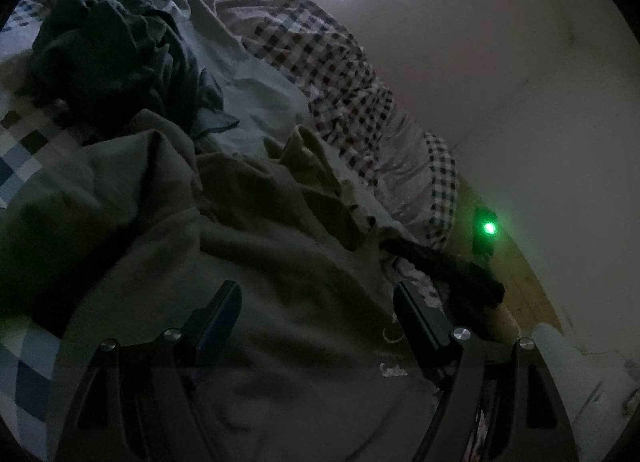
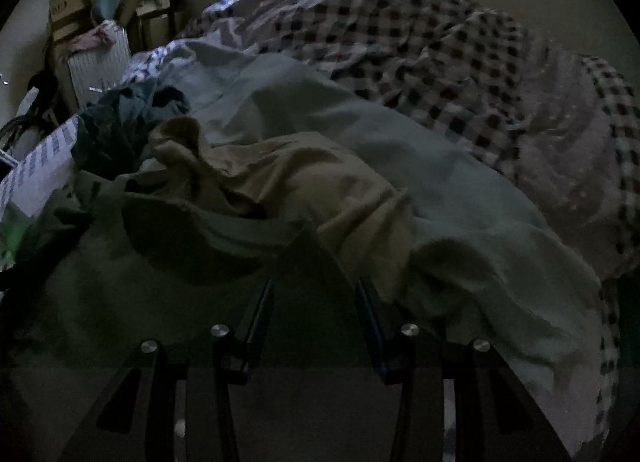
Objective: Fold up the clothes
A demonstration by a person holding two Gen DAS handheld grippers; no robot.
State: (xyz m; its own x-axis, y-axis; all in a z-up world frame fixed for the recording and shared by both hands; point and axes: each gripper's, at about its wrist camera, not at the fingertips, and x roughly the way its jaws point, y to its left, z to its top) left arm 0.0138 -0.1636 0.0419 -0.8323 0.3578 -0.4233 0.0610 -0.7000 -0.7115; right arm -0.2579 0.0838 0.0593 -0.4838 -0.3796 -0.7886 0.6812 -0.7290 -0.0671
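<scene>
- Evidently early stage of folding: heap of unsorted clothes on bed, nothing flattened or folded yet.
- Left gripper (image 1: 316, 302): jaws wide apart, nothing between pads, poised over olive-green garment (image 1: 248, 246) that fills lower part of left wrist view.
- Right gripper (image 2: 314, 302): jaws part-way apart, no cloth pinched as far as dim light allows; raised ridge of same olive-green cloth just ahead of fingertips.
- Olive-green garment: matte, thick-looking woven or jersey cloth, crumpled in broad soft folds; appears to be piece in hand.
- Tan garment (image 2: 280, 178): lighter cloth, bunched and twisted, lying on top edge of green one and against pale blue-grey sheet (image 2: 400, 150).
- Dark teal garment (image 1: 116, 50): balled up, far side of heap, well apart from both tools.
- Checked quilt (image 2: 420, 54): red, navy and white squares, rumpled, along wall side of bed.
- Black strip of cloth (image 1: 448, 266) draped at bed edge near wooden floor; type unclear.
- Green indicator light (image 1: 489, 228) beyond bed edge; device itself too dark to identify.
- Next move, as judgement: pick two edges or corners of green garment, one per tool, close firmly, lift clear of tan piece, spread flat before first fold.
- Risk: soft layered cloth, easy to pinch tan garment or sheet along with it.
</scene>
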